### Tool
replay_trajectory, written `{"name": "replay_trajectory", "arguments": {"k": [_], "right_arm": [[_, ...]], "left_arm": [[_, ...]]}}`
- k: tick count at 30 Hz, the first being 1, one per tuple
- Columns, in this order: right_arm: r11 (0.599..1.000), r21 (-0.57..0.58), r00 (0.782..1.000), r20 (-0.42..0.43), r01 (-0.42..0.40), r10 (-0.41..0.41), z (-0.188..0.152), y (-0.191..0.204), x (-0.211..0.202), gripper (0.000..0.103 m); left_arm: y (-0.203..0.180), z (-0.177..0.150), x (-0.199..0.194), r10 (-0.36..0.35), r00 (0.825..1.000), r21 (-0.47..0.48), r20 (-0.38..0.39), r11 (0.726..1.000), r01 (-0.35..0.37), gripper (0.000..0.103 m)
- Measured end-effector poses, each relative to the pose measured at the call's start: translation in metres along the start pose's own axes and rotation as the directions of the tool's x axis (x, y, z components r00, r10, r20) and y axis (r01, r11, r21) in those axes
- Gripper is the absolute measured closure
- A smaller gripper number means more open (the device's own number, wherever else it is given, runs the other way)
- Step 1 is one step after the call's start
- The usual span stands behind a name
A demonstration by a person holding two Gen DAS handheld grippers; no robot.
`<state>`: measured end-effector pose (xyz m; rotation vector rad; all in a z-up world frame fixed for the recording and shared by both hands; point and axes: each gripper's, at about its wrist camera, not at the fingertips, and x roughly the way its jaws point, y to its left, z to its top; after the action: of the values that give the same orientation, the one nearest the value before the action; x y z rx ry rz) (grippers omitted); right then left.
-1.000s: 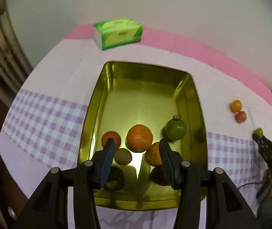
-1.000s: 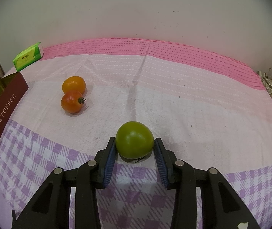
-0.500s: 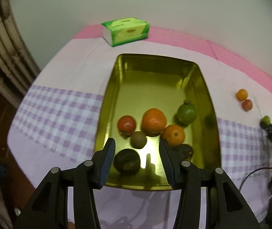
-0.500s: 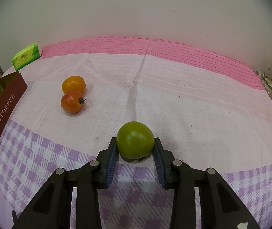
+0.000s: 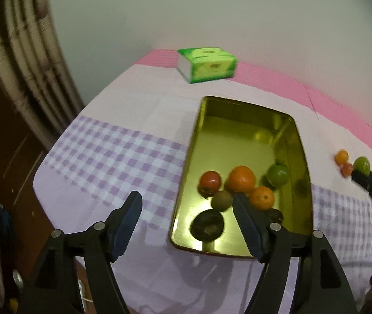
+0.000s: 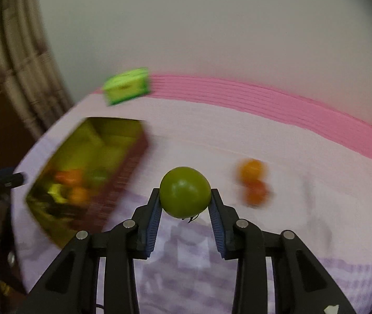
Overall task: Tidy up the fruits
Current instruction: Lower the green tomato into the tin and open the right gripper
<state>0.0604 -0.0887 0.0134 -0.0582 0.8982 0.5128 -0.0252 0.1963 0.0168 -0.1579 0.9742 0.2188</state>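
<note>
Left gripper (image 5: 186, 204): jaws wide apart, nothing between them, hanging over the near-left corner of the gold tin (image 5: 238, 136) on the tabletop (image 5: 112, 157).

Tissue box (image 5: 206, 64), green, at the far edge on the pink stripe.

Tin contents, left to right: red tomato (image 5: 210, 180), brown kiwi (image 5: 221, 200) just near of it, dark round fruit (image 5: 207, 225) at the near wall, large orange (image 5: 240, 179), smaller orange (image 5: 262, 197), green tomato (image 5: 278, 174) by the right wall.

Right of the tin, loose on the cloth: small orange fruit (image 6: 251, 170) with a red-orange tomato (image 6: 256, 193) touching its near side, both blurred.

Right gripper (image 6: 185, 198): closed onto a green tomato (image 6: 185, 191), smooth, glossy, uniformly green, dark stem bit at the bottom. It's held above the cloth, between the tin and the loose pair.
</note>
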Motion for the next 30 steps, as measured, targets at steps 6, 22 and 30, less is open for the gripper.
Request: {"name": "replay_trajectory", "arguments": {"k": [6,22,30], "right_arm": [[0.991,-0.1,0.995,-0.063,-0.087,0.081,0.011,0.061,0.026,0.07],[0.968,-0.241,0.989,-0.142,-0.075,0.041,-0.001,0.102,0.069,0.069],[0.968,-0.237,0.988,-0.15,-0.084,0.049,-0.004,0.103,0.069,0.067]], "left_arm": [[0.014,0.002,0.006,-0.002,1.0,-0.054,-0.012,0.999,0.001,0.031],[0.018,0.0,0.012,-0.021,0.999,-0.083,-0.041,0.996,0.018,0.031],[0.012,-0.002,0.013,-0.022,0.999,-0.07,-0.048,0.997,0.019,0.03]]}}
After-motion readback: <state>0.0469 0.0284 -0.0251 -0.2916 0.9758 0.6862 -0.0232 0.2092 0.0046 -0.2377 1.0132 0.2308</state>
